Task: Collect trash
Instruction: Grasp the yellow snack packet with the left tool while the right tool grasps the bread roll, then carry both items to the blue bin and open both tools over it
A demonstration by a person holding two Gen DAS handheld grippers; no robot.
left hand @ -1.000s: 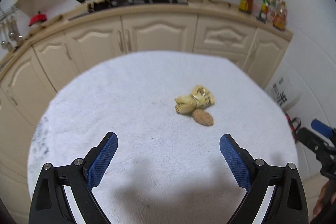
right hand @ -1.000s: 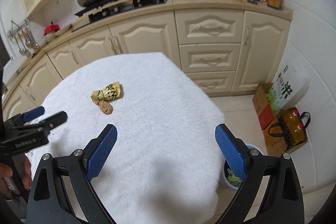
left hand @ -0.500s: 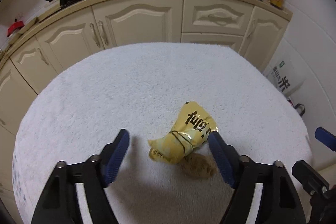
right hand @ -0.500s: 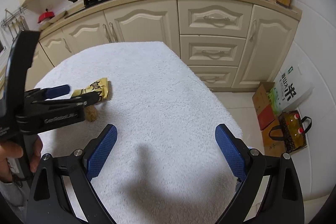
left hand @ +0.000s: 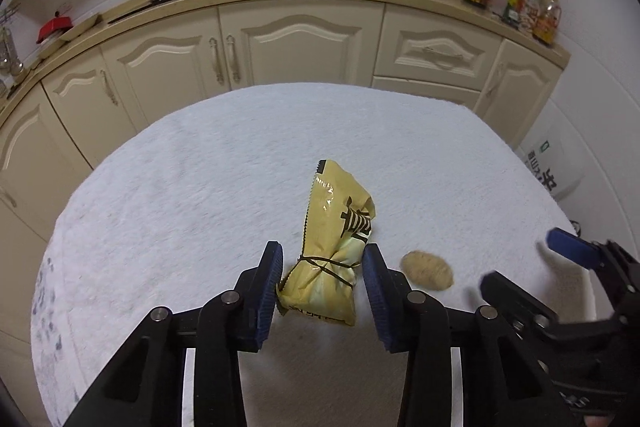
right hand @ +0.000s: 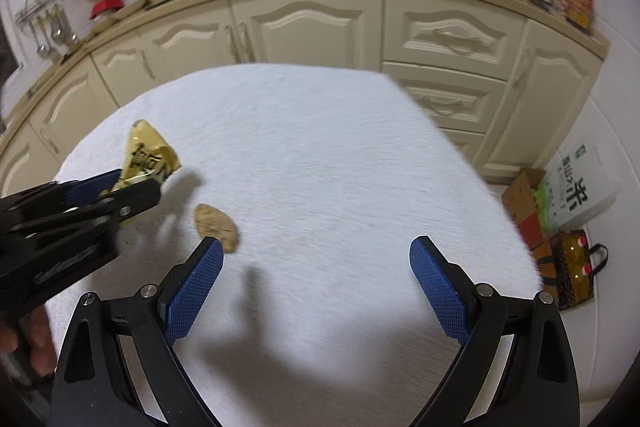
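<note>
White-clothed table lies broad beyond yellow wrapper, pinched between left gripper jaws; right gripper gapes beside brown scrap.

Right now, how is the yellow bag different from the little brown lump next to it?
The yellow wrapper is long, shiny, printed and tied with a thin band; the brown lump is a small, dull, rough oval. The wrapper sits between the left gripper fingers, though a firm grip is not clear; the lump lies free on the white cloth, beside the open right gripper. Both rest close together on the cloth.
</note>
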